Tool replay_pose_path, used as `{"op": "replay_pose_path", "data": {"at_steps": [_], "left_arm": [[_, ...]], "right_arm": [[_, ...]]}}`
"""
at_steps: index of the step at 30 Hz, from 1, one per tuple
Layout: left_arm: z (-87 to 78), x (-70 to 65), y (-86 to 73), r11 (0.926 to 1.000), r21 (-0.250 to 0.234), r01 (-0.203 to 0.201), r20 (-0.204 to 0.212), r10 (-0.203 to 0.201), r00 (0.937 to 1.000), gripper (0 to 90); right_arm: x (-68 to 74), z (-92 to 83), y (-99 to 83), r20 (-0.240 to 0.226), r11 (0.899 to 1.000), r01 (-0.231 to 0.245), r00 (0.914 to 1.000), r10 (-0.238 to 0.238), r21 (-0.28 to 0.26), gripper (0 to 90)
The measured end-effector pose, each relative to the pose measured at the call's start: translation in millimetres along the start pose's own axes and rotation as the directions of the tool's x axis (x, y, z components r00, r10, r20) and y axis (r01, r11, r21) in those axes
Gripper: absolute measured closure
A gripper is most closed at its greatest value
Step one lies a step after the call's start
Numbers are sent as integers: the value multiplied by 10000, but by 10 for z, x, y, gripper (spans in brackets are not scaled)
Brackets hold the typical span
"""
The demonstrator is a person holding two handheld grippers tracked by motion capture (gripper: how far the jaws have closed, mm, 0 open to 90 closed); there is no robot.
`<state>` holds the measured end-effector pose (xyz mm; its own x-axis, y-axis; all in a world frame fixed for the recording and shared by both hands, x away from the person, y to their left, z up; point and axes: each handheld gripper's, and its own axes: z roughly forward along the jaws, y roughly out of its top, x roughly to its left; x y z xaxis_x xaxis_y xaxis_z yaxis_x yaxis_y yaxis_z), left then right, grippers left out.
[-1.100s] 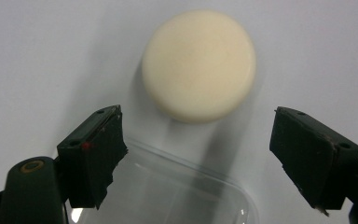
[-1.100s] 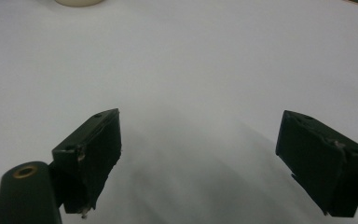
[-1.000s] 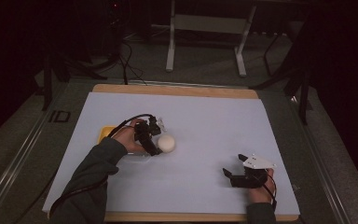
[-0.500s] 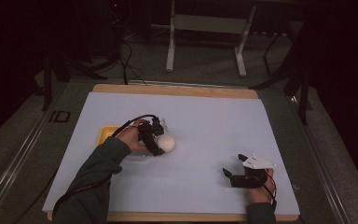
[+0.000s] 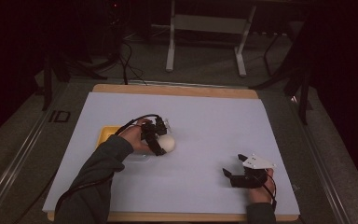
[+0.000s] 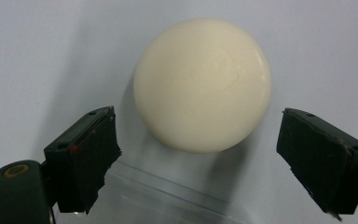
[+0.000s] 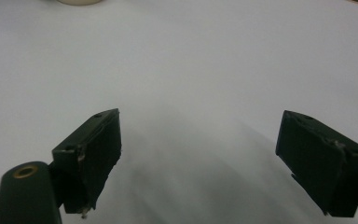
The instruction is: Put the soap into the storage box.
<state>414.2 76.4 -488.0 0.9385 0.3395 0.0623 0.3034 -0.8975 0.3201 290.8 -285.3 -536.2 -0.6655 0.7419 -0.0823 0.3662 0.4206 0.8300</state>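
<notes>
Cream ball (image 6: 202, 84) rests on the white worktop (image 5: 214, 121) at about nine o'clock, just beyond the left tongs (image 6: 200, 158), whose jaws have just been opening off it; right tongs (image 7: 205, 163) idle at five o'clock, spread and empty. Release looks done.

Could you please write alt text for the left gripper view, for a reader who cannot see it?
A cream ball rests on a pale sheet, just beyond the open left gripper, whose black jaws stand apart on either side without touching it. A clear plastic edge lies below the ball.
</notes>
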Motion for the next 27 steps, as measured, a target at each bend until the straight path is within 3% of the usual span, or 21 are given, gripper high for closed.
{"op": "replay_pose_path", "data": {"at_steps": [7,27], "left_arm": [[24,8,75,9997,212,-109,-29,110,9999,129],[171,72,258,9984,524,-229,533,201,9984,147]], "right_arm": [[0,0,0,-2,10000,-9,10000,9,2,139],[-3,0,0,-19,10000,-32,10000,32,-13,139]]}}
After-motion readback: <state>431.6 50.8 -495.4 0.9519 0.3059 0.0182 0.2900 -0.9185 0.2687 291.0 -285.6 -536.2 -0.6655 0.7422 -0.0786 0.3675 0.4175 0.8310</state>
